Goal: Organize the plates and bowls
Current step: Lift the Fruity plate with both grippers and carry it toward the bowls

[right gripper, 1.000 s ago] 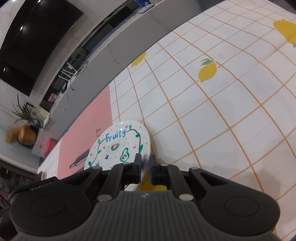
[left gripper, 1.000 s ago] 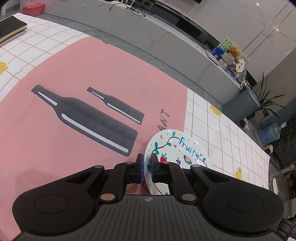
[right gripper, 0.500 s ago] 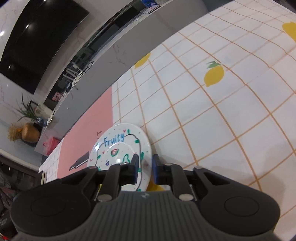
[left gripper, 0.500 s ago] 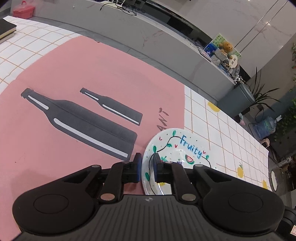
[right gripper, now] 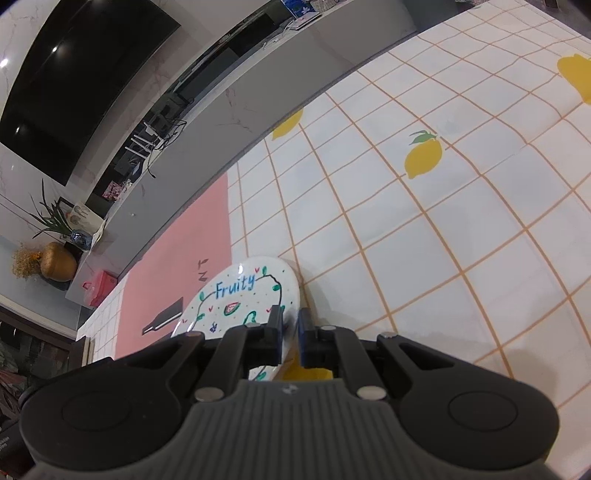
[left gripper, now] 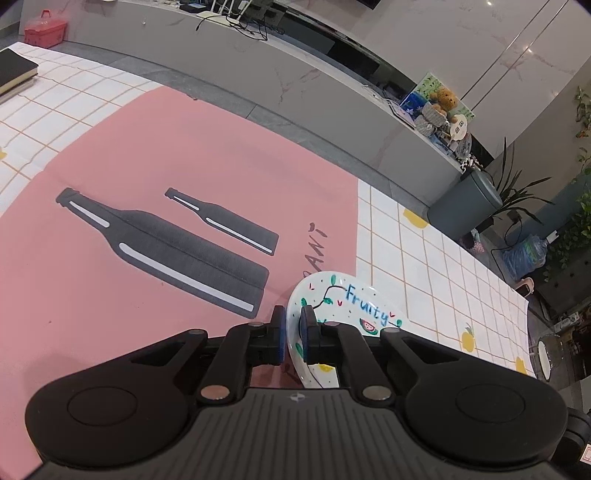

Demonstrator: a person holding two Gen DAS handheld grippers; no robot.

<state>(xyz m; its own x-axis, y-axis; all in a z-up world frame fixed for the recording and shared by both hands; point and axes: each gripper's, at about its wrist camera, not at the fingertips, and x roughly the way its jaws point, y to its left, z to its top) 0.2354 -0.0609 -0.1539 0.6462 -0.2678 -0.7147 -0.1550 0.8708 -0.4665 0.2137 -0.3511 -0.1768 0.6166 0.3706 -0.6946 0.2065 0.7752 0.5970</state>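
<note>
A white plate with "Fruity" lettering and fruit drawings point(left gripper: 351, 306) is held between both grippers above the table. My left gripper point(left gripper: 291, 332) is shut on the plate's left rim. In the right wrist view the same plate point(right gripper: 240, 295) shows, and my right gripper point(right gripper: 291, 332) is shut on its right rim. The plate hangs over the seam between the pink mat and the lemon tablecloth. The near part of the plate is hidden behind the gripper bodies.
A pink mat with black bottle prints point(left gripper: 166, 236) covers the left of the table. A white lemon-print checked tablecloth point(right gripper: 424, 221) covers the right. A dark book point(left gripper: 14, 70) lies at the far left. A red box point(left gripper: 44, 29) sits beyond the table.
The plate, held by both grippers, has stayed in the grip while both views have shifted slightly; the plate sits a little higher and more level over the mat's edge.
</note>
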